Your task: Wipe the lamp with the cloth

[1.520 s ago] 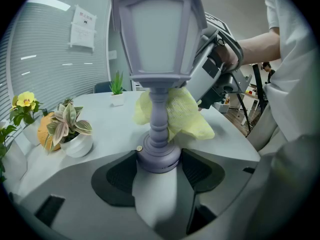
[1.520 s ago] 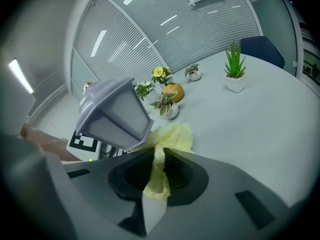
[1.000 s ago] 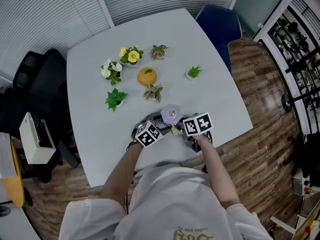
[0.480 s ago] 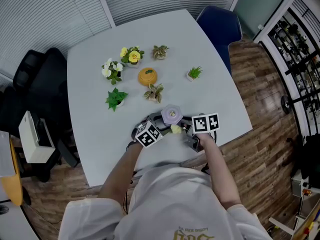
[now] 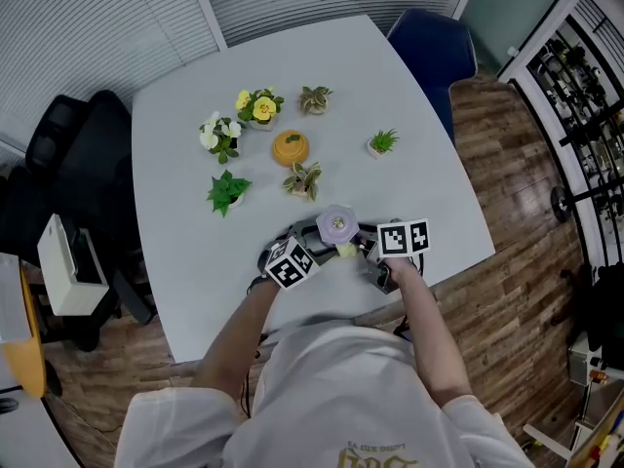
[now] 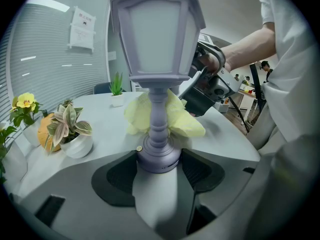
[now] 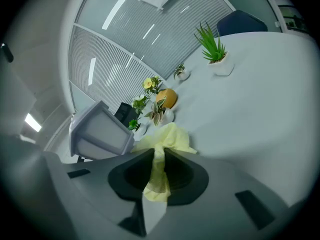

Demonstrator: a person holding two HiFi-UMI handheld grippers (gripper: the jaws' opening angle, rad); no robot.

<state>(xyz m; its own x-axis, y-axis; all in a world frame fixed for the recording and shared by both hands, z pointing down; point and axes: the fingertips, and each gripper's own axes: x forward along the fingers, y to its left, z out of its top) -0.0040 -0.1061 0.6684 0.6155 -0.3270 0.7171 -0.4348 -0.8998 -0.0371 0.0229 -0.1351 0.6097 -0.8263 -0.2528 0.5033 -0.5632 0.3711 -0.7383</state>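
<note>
the lamp [image 5: 337, 224] stands near the near edge of the worktop [image 5: 419, 144], just in front of the person. the left claw [image 6: 159, 158] is pressed on its round base from both sides, set wide because the base is wide. the right claw [image 7: 156, 176] is pinching a strip of the yellow cloth [image 7: 165, 136]. the rest of the cloth bunches out past the tips, low beside the lamp.

the lamp looks like light, hard plastic: stiff, smooth and top-heavy, with a big shade on a thin stem. pushed high up with no hold, it would likely tip. the base is the sound place to grip, as the stem looks slim and slippery. the cloth is soft and limp, so it should fold round the stem, but it needs a firm pinch or it may slide out.

the left gripper view shows the base seated between the pads and the cloth gathered behind the stem. the head view hides both under the shade and the marker cubes. only the head view shows the small plants [image 5: 255, 139] grouped well apart on the far side. the right gripper view alone shows the pinch itself.
</note>
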